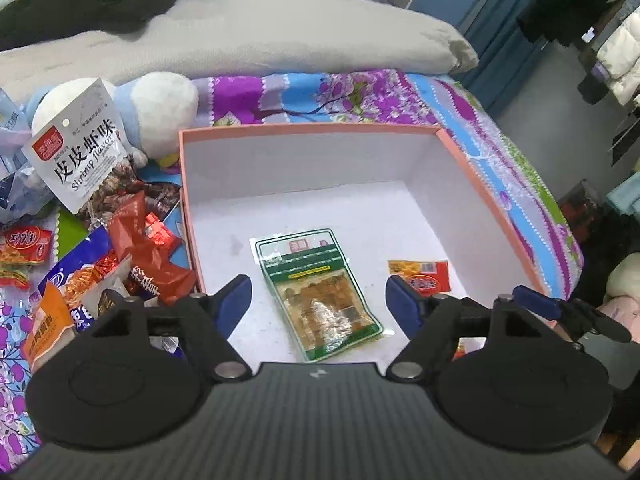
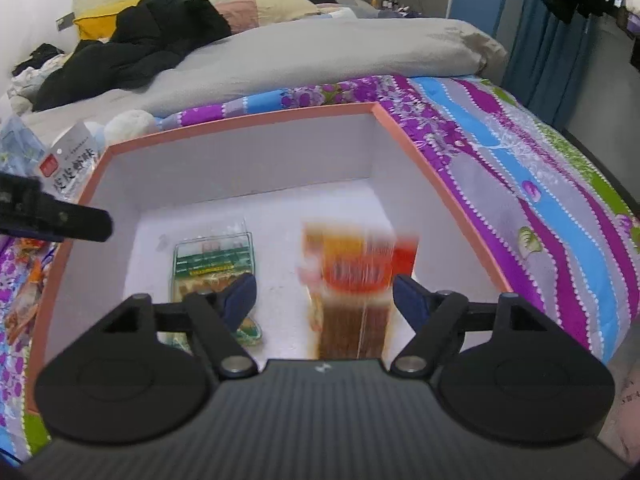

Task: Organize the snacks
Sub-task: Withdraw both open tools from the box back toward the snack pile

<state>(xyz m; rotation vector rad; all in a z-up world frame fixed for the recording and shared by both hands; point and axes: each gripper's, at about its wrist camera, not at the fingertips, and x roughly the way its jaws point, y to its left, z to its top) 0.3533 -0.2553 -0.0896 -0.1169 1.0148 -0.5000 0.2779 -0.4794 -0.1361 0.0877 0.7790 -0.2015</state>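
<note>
A salmon-rimmed box (image 1: 308,128) with a white inside lies on the bed. On its floor rests a green-edged clear snack packet (image 1: 320,292). My left gripper (image 1: 320,294) hangs open over it, its pads clear of the packet on both sides. A small red and orange packet (image 1: 418,276) lies further right on the box floor. In the right wrist view my right gripper (image 2: 324,292) is open above the box (image 2: 240,120). A blurred red, orange and brown packet (image 2: 352,280) shows between its fingers without touching the pads. The green packet (image 2: 212,260) lies to its left.
Left of the box is a heap of loose snacks: a white shrimp-flavour bag (image 1: 76,152), red packets (image 1: 148,256) and a blue bag (image 1: 76,268). A white and blue plush toy (image 1: 152,108) and a grey duvet (image 1: 240,40) lie behind. The floral sheet (image 2: 520,184) drops off at the bed's right edge.
</note>
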